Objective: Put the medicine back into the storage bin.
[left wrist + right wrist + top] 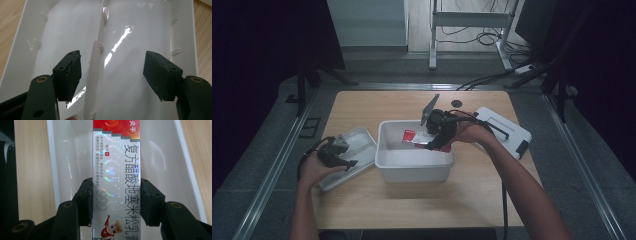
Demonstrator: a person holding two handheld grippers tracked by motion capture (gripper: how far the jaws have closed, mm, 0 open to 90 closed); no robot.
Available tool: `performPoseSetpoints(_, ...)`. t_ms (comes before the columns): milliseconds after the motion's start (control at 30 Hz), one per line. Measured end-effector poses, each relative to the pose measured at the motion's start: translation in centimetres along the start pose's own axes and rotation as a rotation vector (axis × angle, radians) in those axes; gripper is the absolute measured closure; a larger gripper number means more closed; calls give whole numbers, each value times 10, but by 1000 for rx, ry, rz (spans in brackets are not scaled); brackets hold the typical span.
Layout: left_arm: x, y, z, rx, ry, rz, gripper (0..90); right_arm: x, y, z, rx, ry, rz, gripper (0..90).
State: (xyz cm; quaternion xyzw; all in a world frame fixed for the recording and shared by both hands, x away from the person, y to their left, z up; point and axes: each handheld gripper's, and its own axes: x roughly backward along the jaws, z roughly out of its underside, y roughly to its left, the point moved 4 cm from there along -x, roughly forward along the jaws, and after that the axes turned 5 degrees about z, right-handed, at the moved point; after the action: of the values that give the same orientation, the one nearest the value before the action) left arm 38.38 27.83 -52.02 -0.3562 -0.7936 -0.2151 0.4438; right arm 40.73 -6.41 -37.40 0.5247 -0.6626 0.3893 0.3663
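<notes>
Right gripper [116,200]: my jaws clamp both long sides of the red-and-white carton [116,170]; I hold it over the white bin [412,162]
Left gripper [112,75]: my jaws stand wide apart, gripping nothing; I hover above the white lid [140,32] lying left of the bin
Second lid [504,130]: right of the bin, on the wooden table [412,205]

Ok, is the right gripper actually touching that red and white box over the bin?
Touching. In the right gripper view, the right gripper has both jaws pressed flat against the long sides of the red and white box, no gap either side, above the white bin.
</notes>
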Motion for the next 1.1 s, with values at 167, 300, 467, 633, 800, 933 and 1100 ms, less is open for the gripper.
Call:
performPoseSetpoints(167, -1, 0, 0, -3, 6, 2, 308, -9, 1, -3, 12, 21, -15, 508)
performPoseSetpoints(300, -1, 0, 0, -5, 7, 2, 309, -13, 2, -5, 21, 27, -21, 509)
performPoseSetpoints(467, -2, -1, 0, -6, 10, 3, 308, -20, 3, -4, 25, 45, -25, 508)
performPoseSetpoints(633, -3, -1, 0, -9, 14, 4, 309, -32, 4, 0, 21, 63, -35, 509)
performPoseSetpoints(800, -3, -1, 0, -10, 16, 4, 308, -39, 5, 2, 20, 66, -45, 508)
performPoseSetpoints(933, -4, -2, -1, -11, 19, 5, 309, -41, 6, 2, 21, 66, -47, 508)
performPoseSetpoints(1100, -3, -2, 0, -12, 21, 6, 308, -45, 6, 3, 19, 70, -38, 508)
